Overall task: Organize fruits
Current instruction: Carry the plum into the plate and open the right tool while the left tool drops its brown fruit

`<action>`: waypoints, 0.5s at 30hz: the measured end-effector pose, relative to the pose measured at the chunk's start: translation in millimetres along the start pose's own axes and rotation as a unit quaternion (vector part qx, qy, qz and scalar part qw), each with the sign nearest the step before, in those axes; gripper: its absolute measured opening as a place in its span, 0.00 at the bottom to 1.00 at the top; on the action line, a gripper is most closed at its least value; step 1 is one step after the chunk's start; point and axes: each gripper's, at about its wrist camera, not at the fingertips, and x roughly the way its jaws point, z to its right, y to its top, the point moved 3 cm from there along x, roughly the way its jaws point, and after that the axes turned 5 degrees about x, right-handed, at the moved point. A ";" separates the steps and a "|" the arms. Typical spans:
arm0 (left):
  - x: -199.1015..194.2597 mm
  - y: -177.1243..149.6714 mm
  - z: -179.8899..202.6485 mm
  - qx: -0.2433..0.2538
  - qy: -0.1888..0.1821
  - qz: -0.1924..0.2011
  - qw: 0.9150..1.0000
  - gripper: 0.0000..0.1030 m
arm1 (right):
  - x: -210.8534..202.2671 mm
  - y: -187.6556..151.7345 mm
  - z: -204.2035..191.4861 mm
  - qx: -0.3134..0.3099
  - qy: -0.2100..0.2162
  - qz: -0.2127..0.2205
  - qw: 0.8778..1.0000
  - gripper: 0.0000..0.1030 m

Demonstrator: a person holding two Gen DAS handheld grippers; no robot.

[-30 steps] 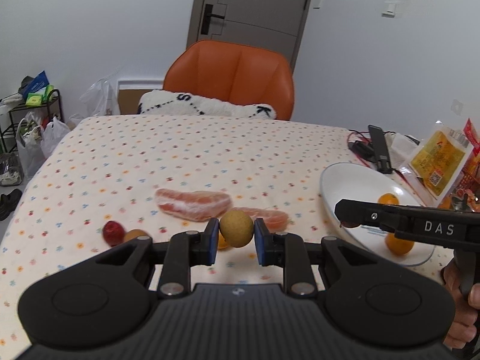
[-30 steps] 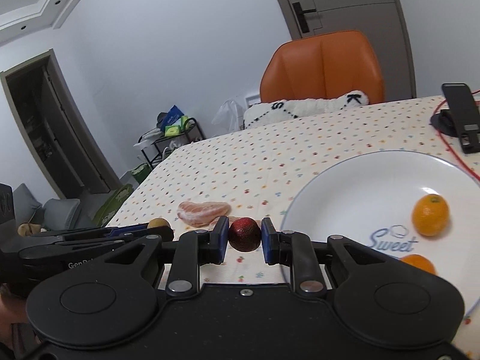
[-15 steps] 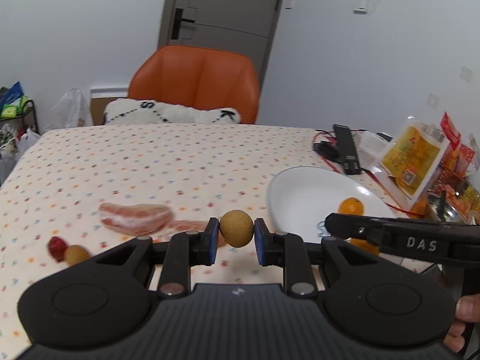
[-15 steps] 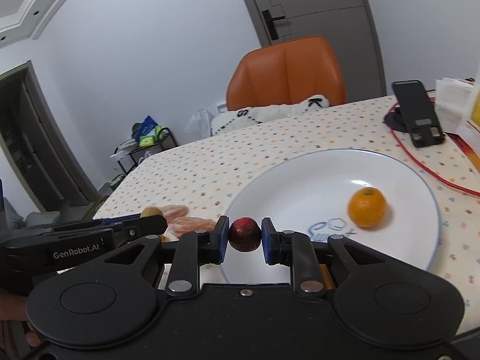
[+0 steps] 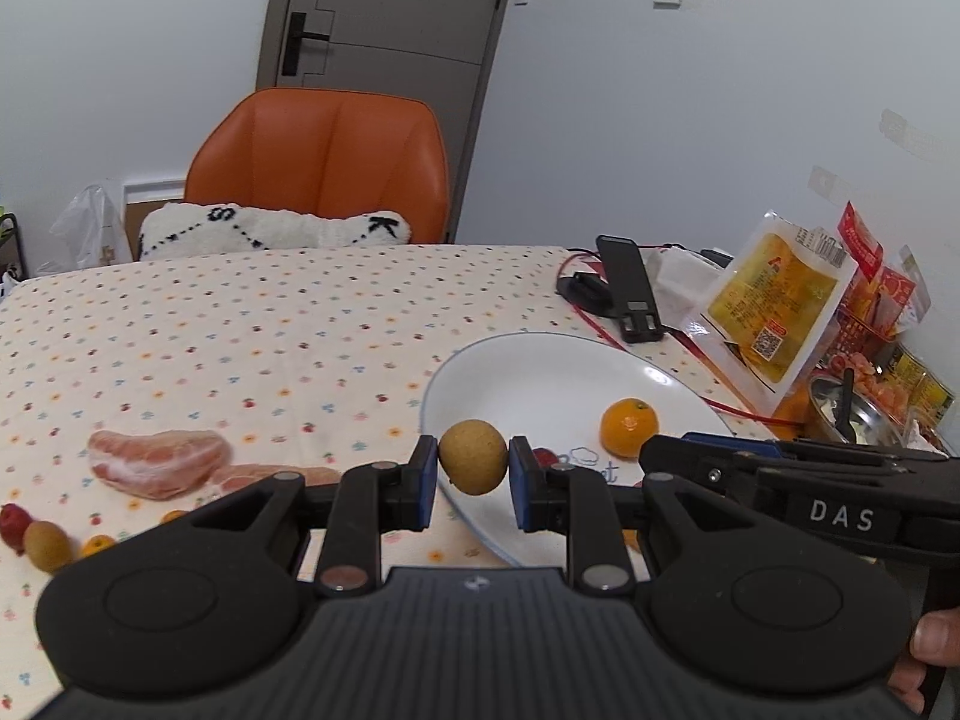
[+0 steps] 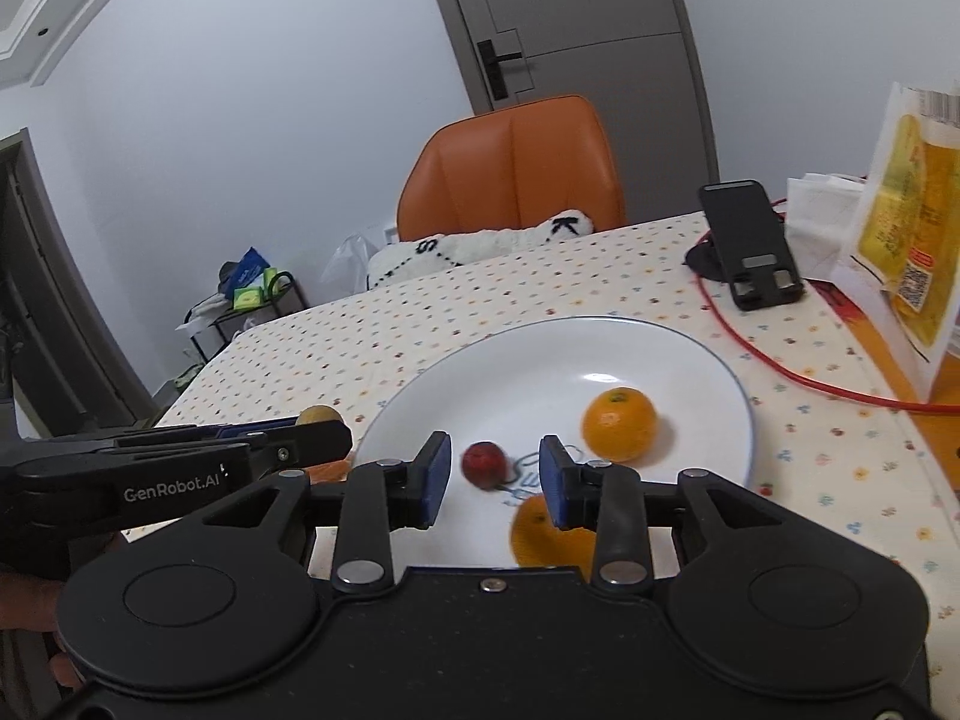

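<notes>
Now the right gripper (image 6: 494, 474) has its jaws spread, and a small red fruit (image 6: 483, 464) sits blurred between them without touching either pad, low over the white plate (image 6: 708, 372); whether it already rests on the plate I cannot tell. The left gripper (image 5: 472, 471) is clenched on a round tan fruit (image 5: 472, 465), held above the plate's near rim.

On the plate, one orange (image 6: 619, 423) lies to the right of the red fruit, and a second orange (image 6: 540, 531) sits at the near edge, partly hidden behind the right jaws. So, by my reading, two or three fruits are in place and a fourth is about to join them.

Out on the dotted bench (image 5: 240, 324) more is left. Two peeled pomelo segments (image 5: 159, 462) lie well left of the plate. Further left, by the edge of the left view, a red fruit (image 5: 13, 521) and a tan fruit (image 5: 47, 545) touch each other, with small orange bits (image 5: 99, 545) just beside them. I judge the task roughly half done: the tan fruit needs releasing, then the leftovers need fetching.
</notes>
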 end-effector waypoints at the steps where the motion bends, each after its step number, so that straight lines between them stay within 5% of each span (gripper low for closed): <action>1: 1.7 0.5 2.3 0.002 -0.003 -0.001 1.000 0.23 | -1.0 -0.2 1.8 0.001 -0.001 0.000 1.000 0.34; 13: 9.5 1.0 11.8 0.008 0.003 -0.018 1.000 0.27 | -2.3 -4.5 9.4 0.013 -0.002 0.000 1.000 0.48; 15: 6.7 1.5 7.9 0.006 0.012 -0.019 1.000 0.37 | -1.1 -5.3 7.6 0.013 0.001 -0.001 1.000 0.50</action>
